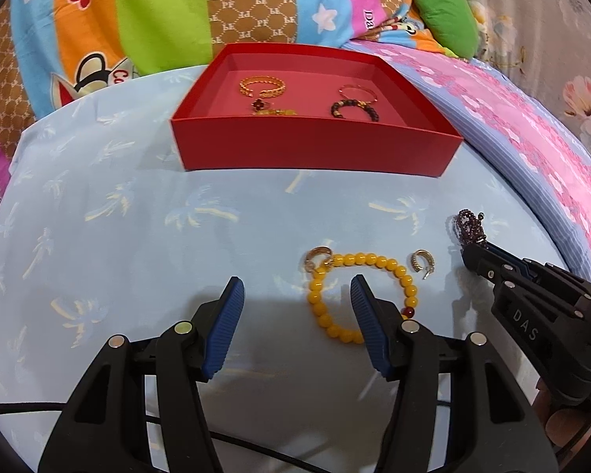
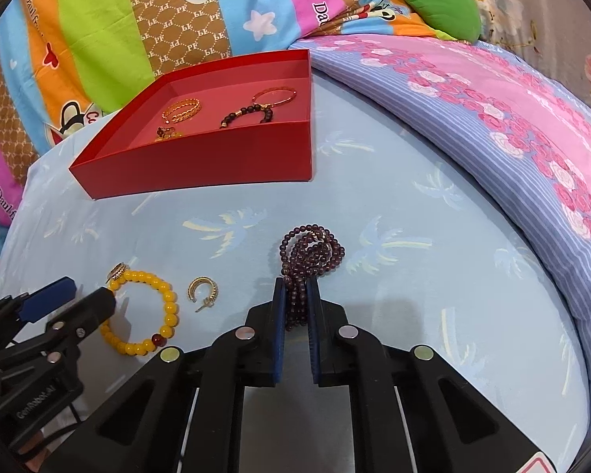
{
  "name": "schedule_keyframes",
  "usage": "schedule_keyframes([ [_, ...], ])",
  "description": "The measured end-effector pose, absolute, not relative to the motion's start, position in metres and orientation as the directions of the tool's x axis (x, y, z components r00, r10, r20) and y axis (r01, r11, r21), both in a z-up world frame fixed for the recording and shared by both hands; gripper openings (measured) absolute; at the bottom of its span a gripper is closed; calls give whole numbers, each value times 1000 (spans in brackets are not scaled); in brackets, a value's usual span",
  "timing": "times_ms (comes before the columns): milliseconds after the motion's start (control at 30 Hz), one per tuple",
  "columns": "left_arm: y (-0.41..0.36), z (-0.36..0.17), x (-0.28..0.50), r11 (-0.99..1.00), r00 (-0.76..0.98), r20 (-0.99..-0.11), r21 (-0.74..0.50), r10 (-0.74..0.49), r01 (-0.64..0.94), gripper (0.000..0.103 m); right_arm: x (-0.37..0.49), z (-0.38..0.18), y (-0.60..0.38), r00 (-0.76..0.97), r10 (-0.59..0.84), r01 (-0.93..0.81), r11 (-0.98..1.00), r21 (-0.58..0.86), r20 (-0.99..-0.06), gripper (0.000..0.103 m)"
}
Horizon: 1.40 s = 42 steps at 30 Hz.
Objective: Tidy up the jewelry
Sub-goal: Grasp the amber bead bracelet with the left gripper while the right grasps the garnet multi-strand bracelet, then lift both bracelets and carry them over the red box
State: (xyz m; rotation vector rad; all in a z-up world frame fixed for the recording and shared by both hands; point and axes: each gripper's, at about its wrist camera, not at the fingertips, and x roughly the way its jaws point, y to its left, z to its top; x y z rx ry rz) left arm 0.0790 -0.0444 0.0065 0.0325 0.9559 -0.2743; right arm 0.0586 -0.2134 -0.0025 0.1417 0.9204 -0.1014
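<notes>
A red box sits on the light blue sheet and holds a gold bangle, a thin rose-gold bangle, a dark bead bracelet and a dark clover piece. My right gripper is shut on a purple bead necklace, also in the left wrist view. My left gripper is open over a yellow bead bracelet. Two gold hoop earrings lie beside it.
A pink floral quilt is banked along the right. A colourful cartoon blanket and a green cushion lie behind the box. A black cable runs under my left gripper.
</notes>
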Motion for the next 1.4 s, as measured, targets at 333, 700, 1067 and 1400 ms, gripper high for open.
schedule_keyframes([
  [333, -54, 1, 82, 959, 538, -817, -60, -206, 277, 25, 57, 3, -216, 612, -12, 144, 985, 97, -790, 9],
  [700, -55, 22, 79, 946, 550, -797, -81, -250, 313, 7, 57, 20, -212, 637, 1, 127, 986, 106, -771, 9],
  [1067, -51, 70, 77, 936, 606, -740, -96, -294, 338, 7, 59, 50, -205, 682, 11, 100, 989, 108, -731, 9],
  [1400, -37, 115, 97, 941, 669, -681, -93, -298, 325, 7, 68, 74, -200, 716, 15, 74, 992, 97, -698, 9],
])
